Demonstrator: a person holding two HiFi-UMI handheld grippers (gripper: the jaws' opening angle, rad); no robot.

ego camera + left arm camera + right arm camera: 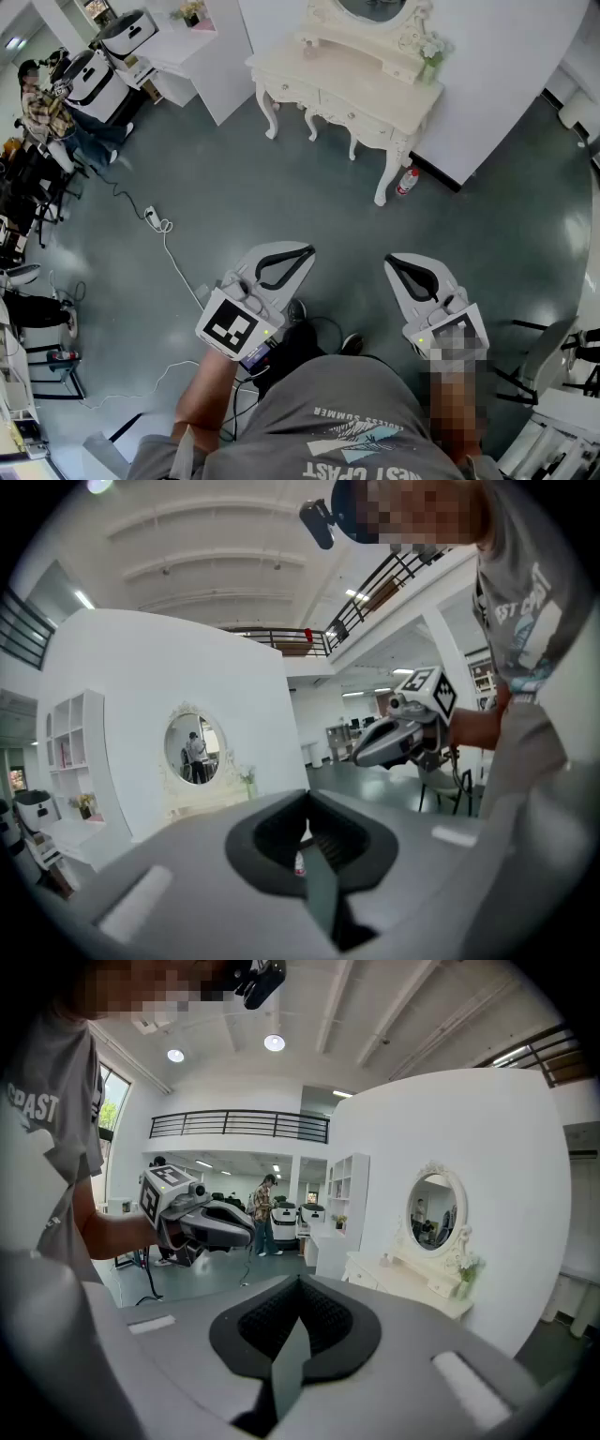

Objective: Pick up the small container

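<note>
Left: left hand-held gripper, lower centre-left of head view; jaws shut, nothing btwn them.
Right: right hand-held gripper, lower centre-right; jaws shut too, empty.
Aim: both point fwd & a bit down over the floor, toward the desk at upper centre.
Container: prob. the small red-white bottle, upright on floor, just beside a desk leg, centre-right. Can't be sure it's the one meant. Well apart from both grippers.
How to: right side looks nearer. Jaws need opening before the reach. Come in low & level, pads on the body, not the cap. Mind the leg.
Hazard: cable on floor at left.
</note>
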